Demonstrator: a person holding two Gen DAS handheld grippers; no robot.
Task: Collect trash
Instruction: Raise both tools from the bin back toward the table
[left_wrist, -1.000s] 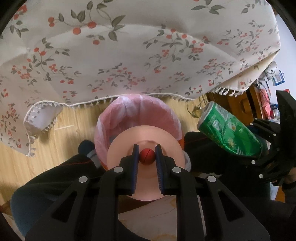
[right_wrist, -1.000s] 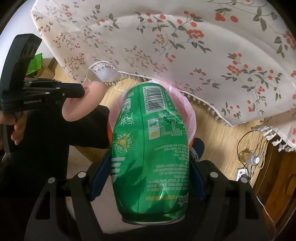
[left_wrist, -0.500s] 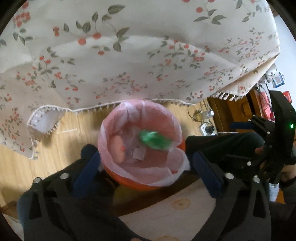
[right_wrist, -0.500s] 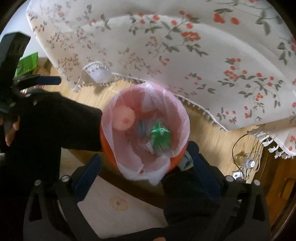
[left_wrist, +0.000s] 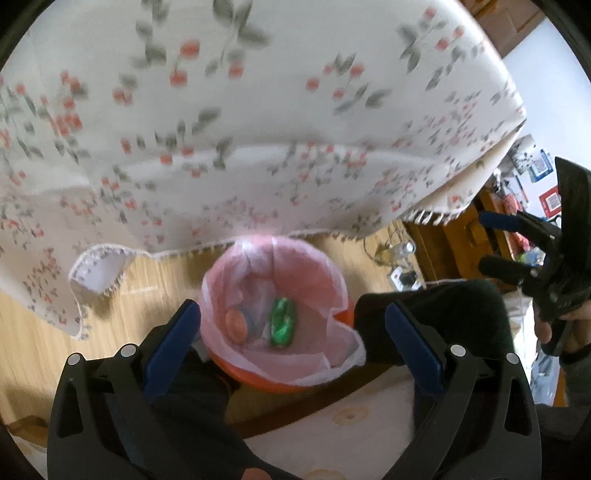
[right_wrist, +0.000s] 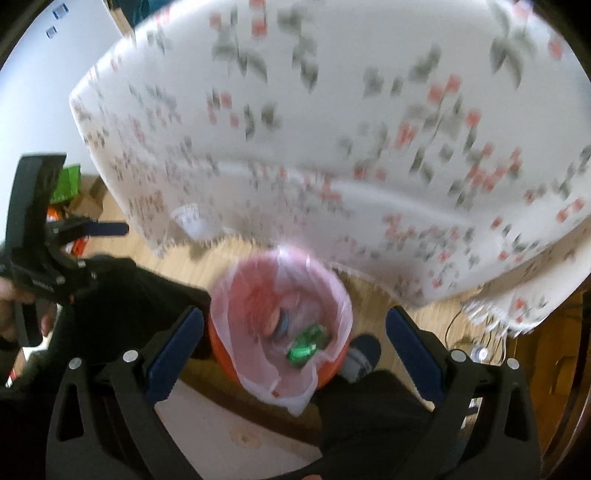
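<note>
Right now both tools are empty: the left gripper (left_wrist: 291, 332) has its jaws spread wide with nothing between them, and so does the right gripper (right_wrist: 293, 336). Directly ahead of and below both sits the bin (left_wrist: 255, 380), orange with a pink bag (left_wrist: 314, 280) lining it. Inside lie a green can (left_wrist: 282, 326) on its side and, just left of it, a round pink lid (left_wrist: 236, 321).

What could go wrong is mostly about the bag. Its loose edge droops over the rim on the side nearest the grippers, so another drop could catch that flap and slide out onto the floor. The flowered tablecloth (left_wrist: 258, 129) hangs just beyond the bin, and a gripper lifted carelessly could snag its fringe. Both views are smeared, so aiming a further drop on these alone would be risky.

Nothing printed on the can is legible here. The other gripper's side carries small white lettering in the right view, too blurred to read.
</note>
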